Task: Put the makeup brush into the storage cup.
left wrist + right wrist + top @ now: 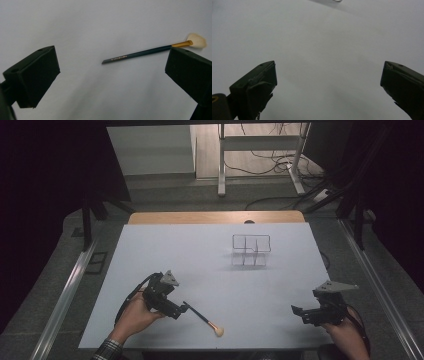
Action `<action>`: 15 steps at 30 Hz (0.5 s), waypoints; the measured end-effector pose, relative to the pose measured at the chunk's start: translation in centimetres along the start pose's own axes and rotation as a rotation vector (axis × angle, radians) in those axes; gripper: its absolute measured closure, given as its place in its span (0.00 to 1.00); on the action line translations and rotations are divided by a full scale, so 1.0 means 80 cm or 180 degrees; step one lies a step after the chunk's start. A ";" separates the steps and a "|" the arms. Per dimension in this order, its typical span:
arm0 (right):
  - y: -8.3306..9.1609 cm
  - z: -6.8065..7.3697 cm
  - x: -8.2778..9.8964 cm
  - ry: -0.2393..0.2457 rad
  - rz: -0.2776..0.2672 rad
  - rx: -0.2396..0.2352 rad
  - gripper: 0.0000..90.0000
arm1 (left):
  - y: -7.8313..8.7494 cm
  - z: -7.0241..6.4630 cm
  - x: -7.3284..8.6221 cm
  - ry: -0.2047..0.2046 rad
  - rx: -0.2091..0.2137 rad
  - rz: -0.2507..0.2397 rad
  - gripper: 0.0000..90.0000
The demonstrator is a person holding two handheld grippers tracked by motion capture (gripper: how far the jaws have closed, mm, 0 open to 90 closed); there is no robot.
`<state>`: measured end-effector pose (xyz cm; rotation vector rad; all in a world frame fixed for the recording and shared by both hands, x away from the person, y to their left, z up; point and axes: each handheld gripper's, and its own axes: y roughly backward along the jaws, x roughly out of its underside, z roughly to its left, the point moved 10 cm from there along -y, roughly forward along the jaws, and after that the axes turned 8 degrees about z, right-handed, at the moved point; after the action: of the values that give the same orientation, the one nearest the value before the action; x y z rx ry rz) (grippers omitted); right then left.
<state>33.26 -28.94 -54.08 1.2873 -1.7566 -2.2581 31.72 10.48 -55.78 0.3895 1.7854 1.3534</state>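
A makeup brush (202, 318) with a dark handle, a gold ferrule and pale bristles lies flat on the white table sheet (200, 260) near the front edge. My left gripper (182, 310) stands open just behind the handle's tip. In the left gripper view the brush (140, 53) lies ahead of the open left gripper (112, 65), its bristles near the right jaw and nothing held. At the front right my right gripper (299, 312) hovers open over bare sheet, and in the right gripper view the same gripper (328, 75) has nothing between its jaws.
A clear plastic organizer (251, 250) with several compartments stands at the back right of the sheet, and its edge (337, 0) shows at the top of the right gripper view. A wooden table edge (215, 217) runs along the far side.
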 end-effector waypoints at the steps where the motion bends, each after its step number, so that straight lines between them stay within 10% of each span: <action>1: 0.000 0.000 0.000 0.0000 0.0001 0.0000 0.01 | -0.001 -0.001 -0.002 -0.0013 0.0001 0.0006 0.00; 15: -0.001 0.001 0.000 -0.0008 0.0014 -0.0009 0.01 | -0.018 -0.015 -0.030 -0.0176 0.0057 0.0088 0.00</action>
<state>33.24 -28.90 -54.14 1.2794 -1.7546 -2.2600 32.56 7.57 -56.00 0.4584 1.7534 1.3340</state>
